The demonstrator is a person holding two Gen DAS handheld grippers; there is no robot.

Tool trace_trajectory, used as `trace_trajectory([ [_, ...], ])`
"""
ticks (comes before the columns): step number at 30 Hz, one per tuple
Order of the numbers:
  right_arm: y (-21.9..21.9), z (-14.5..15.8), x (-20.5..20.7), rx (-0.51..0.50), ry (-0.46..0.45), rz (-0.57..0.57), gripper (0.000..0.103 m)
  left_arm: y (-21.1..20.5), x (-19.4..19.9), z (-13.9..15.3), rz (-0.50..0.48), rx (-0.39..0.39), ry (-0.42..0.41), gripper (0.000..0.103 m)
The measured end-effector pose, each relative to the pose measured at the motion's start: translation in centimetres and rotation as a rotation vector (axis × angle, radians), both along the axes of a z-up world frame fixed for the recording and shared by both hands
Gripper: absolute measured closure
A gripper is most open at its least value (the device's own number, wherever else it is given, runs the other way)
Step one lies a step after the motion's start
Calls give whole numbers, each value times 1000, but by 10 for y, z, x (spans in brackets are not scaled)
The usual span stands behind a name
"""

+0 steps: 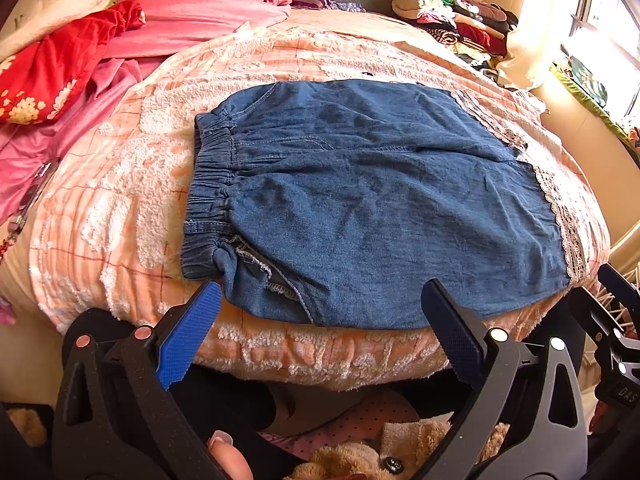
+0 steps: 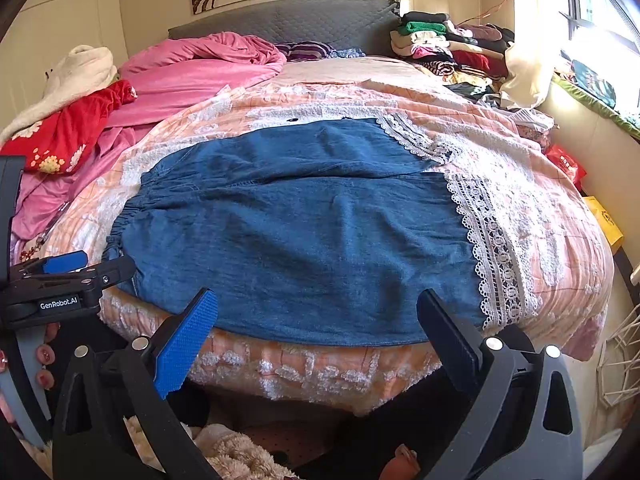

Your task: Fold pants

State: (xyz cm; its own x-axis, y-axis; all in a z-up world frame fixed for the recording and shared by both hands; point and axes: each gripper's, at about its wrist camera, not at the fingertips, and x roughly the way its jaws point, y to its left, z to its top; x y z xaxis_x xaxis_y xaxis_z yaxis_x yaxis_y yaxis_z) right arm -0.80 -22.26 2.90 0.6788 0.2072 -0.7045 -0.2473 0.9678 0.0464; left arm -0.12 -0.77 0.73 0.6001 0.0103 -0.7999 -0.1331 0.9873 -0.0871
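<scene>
Blue denim pants (image 1: 372, 200) with white lace hems (image 1: 560, 216) lie flat on the bed, elastic waistband (image 1: 210, 196) to the left, legs to the right. They also show in the right wrist view (image 2: 304, 232). My left gripper (image 1: 320, 312) is open and empty, at the near edge of the pants by the waistband end. My right gripper (image 2: 320, 316) is open and empty, at the near edge toward the lace hem (image 2: 496, 252). The left gripper (image 2: 76, 268) shows at the left of the right wrist view, and the right gripper (image 1: 620, 300) at the right edge of the left wrist view.
The bed has a peach and white fleece blanket (image 1: 132, 184). Pink and red bedding (image 1: 120, 48) is heaped at the far left. Stacked folded clothes (image 2: 448, 44) sit at the far right by the headboard. A window (image 2: 600, 20) is at right.
</scene>
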Motion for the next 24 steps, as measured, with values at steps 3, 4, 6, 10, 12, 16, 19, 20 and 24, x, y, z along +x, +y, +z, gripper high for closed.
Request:
trace_trajectory([
  [3, 1, 0, 0, 0, 0, 4, 4, 0, 1, 2, 1, 1, -1, 9],
  [4, 2, 0, 0, -1, 0, 4, 4, 0, 0, 2, 2, 1, -2, 9],
  [6, 3, -1, 0, -3, -1, 3, 4, 1, 1, 3, 0, 1, -3, 9],
  [10, 5, -1, 0, -3, 5, 1, 4, 1, 0, 4, 3, 5, -2, 9],
  [12, 4, -1, 0, -2, 3, 3, 4, 1, 0, 5, 1, 5, -4, 9],
  [16, 3, -2, 0, 0, 4, 2, 4, 0, 1, 5, 1, 6, -2, 9],
  [19, 2, -2, 0, 1, 6, 3, 4, 0, 1, 5, 1, 7, -3, 9],
  [20, 2, -2, 0, -1, 4, 3, 4, 1, 1, 5, 1, 7, -2, 9],
  [24, 3, -3, 0, -8, 2, 5, 4, 0, 1, 4, 2, 8, -3, 9],
])
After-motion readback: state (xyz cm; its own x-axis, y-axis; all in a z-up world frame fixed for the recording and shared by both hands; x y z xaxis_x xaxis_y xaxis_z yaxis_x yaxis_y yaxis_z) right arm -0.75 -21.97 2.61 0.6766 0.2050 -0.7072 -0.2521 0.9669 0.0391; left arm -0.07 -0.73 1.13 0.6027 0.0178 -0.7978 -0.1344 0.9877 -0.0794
